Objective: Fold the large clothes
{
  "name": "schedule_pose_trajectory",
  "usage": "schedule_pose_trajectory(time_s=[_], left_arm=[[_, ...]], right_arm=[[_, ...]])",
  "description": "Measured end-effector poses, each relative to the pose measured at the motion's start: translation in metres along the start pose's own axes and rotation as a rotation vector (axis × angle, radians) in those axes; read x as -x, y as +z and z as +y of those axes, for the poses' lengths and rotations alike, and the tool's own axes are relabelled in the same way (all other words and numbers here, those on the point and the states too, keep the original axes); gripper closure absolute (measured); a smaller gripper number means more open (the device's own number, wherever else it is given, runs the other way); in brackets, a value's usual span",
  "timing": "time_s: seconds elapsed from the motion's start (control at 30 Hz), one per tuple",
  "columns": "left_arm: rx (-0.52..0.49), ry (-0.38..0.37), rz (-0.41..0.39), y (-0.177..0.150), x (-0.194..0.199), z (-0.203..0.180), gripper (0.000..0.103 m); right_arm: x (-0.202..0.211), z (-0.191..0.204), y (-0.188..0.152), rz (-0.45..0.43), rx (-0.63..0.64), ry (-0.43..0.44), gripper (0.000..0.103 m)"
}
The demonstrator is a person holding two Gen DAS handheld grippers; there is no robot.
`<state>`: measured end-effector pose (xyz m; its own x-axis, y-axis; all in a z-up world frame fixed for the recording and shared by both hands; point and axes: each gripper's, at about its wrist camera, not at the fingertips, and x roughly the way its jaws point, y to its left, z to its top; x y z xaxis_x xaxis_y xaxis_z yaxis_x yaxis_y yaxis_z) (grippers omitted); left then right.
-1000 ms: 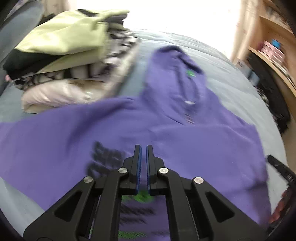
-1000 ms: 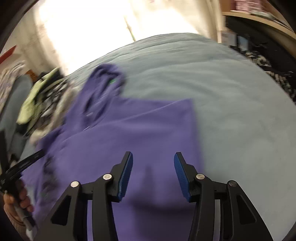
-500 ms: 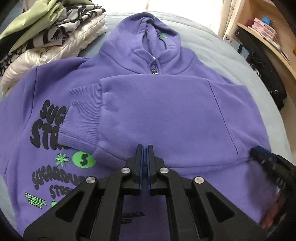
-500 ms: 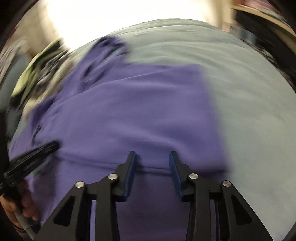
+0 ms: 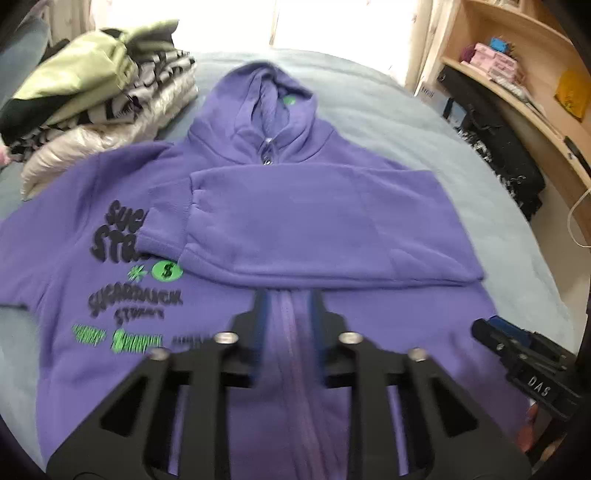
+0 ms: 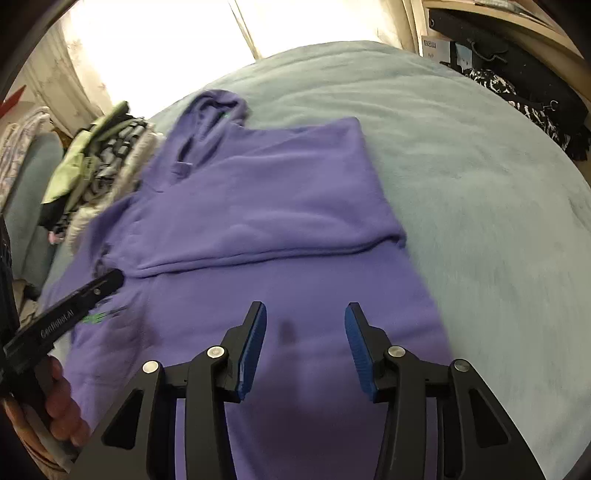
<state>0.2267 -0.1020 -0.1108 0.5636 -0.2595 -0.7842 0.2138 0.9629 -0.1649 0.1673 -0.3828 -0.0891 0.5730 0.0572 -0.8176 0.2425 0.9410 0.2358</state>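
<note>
I'm over a bed [image 5: 424,122] with a pale grey-blue cover. Hard white light pours through the window [image 5: 343,22] past its far end, with a cream curtain [image 6: 77,74] beside the glare. To my right stands a wooden shelf [image 5: 517,85] with pink boxes [image 5: 498,64] on it and dark bags [image 5: 495,140] below. At the far left, a stack of clothes [image 5: 96,107] lies on the bed.

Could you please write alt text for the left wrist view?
A purple hoodie lies on a bed, one sleeve folded across its chest. The left hand-held gripper, jaws opening and empty, hovers over its zipper; folded clothes are stacked behind.
</note>
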Motion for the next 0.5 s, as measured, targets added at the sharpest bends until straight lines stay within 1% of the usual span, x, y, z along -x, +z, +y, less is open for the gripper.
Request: schedule_pose_trajectory(time_s=[0.03,0.07,0.1,0.27,0.33,0.4,0.5], left_arm=[[-0.005,0.006,-0.013,-0.003,0.008,-0.003,0.066],[-0.013,0.016,-0.028,-0.007,0.017,-0.006,0.065],[-0.029,0.028,-0.043,-0.013,0.028,-0.009,0.065],[-0.083,0.047,-0.071,-0.042,0.071,-0.014,0.063],[-0.086,0.064,-0.079,-0.054,0.085,-0.01,0.059],[-0.078,0.071,-0.077,-0.064,0.098,-0.001,0.055],[-0.054,0.079,-0.071,-0.076,0.112,0.019,0.055]], right_arm=[[0.007,0.006,-0.006,-0.006,-0.008,0.008,0.049],[0.018,0.009,-0.014,-0.009,-0.012,0.012,0.046],[0.028,0.014,-0.021,-0.011,-0.015,0.019,0.046],[0.065,0.044,-0.045,-0.013,0.013,0.026,0.046],[0.081,0.057,-0.056,-0.018,0.031,0.024,0.045],[0.094,0.069,-0.065,-0.019,0.046,0.023,0.041],[0.107,0.086,-0.077,-0.028,0.077,0.017,0.038]])
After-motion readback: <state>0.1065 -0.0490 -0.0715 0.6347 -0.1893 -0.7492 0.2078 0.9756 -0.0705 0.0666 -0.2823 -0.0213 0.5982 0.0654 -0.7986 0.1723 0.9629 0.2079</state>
